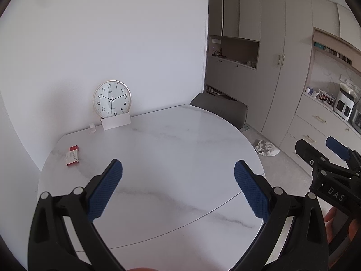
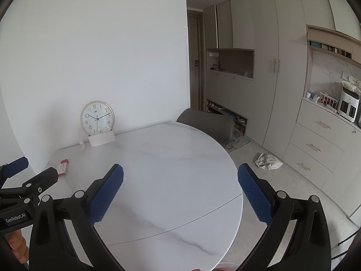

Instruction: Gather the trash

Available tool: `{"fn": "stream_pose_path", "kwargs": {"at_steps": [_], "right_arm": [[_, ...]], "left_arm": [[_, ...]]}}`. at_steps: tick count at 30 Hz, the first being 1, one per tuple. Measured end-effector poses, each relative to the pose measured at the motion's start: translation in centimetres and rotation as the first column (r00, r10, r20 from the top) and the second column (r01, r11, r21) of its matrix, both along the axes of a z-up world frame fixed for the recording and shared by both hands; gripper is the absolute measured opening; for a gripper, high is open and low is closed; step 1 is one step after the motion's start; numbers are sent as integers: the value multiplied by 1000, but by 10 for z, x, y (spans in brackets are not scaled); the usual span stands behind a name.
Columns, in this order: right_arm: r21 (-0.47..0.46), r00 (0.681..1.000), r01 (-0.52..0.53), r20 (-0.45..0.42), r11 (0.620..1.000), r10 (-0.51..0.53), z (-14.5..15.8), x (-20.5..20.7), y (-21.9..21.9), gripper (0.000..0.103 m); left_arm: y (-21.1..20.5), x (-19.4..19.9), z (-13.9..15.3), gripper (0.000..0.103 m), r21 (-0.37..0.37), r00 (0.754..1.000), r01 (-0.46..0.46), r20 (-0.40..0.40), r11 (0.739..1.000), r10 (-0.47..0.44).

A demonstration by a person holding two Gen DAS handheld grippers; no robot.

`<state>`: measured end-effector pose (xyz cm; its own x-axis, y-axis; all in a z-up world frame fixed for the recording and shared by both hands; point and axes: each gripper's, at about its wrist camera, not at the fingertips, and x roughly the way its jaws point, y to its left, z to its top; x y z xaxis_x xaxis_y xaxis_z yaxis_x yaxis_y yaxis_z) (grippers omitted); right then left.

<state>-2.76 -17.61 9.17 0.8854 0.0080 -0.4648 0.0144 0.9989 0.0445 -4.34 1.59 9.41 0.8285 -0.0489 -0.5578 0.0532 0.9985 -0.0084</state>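
Observation:
A small red and white box lies on the round white marble table near its far left edge. A crumpled wad of paper or plastic lies on the floor to the right of the table. My left gripper hovers open over the table's near half, nothing between its blue pads. My right gripper is open too, held above the table's right part; it also shows at the right edge of the left wrist view.
A round wall clock leans against the white wall behind a white card. A tiny clear bottle stands beside it. A grey chair sits at the table's far side. Cabinets and a counter with appliances line the right.

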Motion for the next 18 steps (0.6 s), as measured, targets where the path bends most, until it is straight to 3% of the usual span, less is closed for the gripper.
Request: {"fn": "stream_pose_path", "kwargs": {"at_steps": [18], "right_arm": [[2, 1000, 10, -12, 1000, -10, -4, -1, 2, 100]], "left_arm": [[3, 1, -7, 95, 7, 1000, -2, 2, 1000, 2]]}}
